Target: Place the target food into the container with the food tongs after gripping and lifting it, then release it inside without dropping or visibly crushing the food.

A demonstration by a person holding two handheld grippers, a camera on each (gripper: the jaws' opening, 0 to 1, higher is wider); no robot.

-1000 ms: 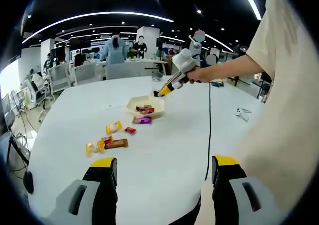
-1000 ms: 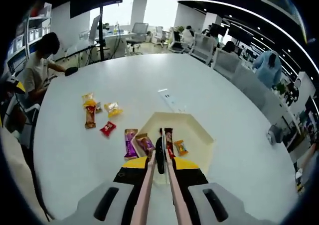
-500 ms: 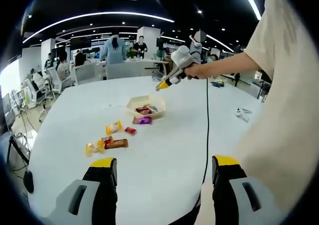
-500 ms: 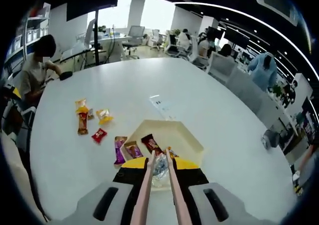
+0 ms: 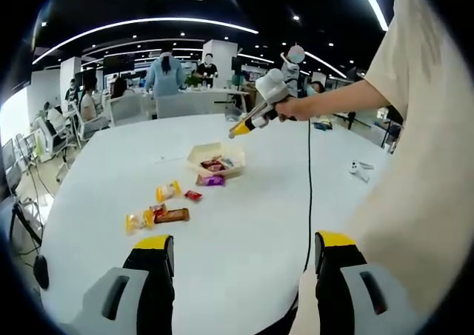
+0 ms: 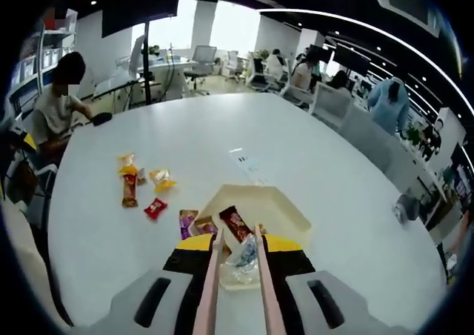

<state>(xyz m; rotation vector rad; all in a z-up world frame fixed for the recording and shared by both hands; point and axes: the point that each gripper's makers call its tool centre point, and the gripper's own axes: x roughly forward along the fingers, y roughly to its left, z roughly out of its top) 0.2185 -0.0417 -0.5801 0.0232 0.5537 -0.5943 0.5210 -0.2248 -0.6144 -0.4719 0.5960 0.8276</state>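
Observation:
My right gripper (image 6: 238, 244) is shut on pink food tongs (image 6: 212, 276), whose arms stand slightly apart. A crinkled clear-wrapped piece (image 6: 243, 255) lies between those arms. Just beyond the tips sits the cream container (image 6: 275, 205), with a brown-red snack (image 6: 235, 222) inside. The left gripper view has a hand holding the right gripper (image 5: 244, 130) in the air above the container (image 5: 198, 156). A purple snack (image 5: 212, 179) lies beside that container. My left gripper (image 5: 243, 240) is open near the table edge, holding nothing.
Loose snacks lie on the white table (image 5: 244, 209): a red one (image 6: 155, 208), a yellow one (image 6: 161, 179) and an orange-brown pair (image 6: 128, 181). A cable (image 5: 310, 194) hangs from the right gripper. A small white object (image 5: 361, 168) lies at the right. People sit at desks around.
The right gripper has lifted off the container and now hovers above it. The tong arms have spread a little. My left gripper has not moved.

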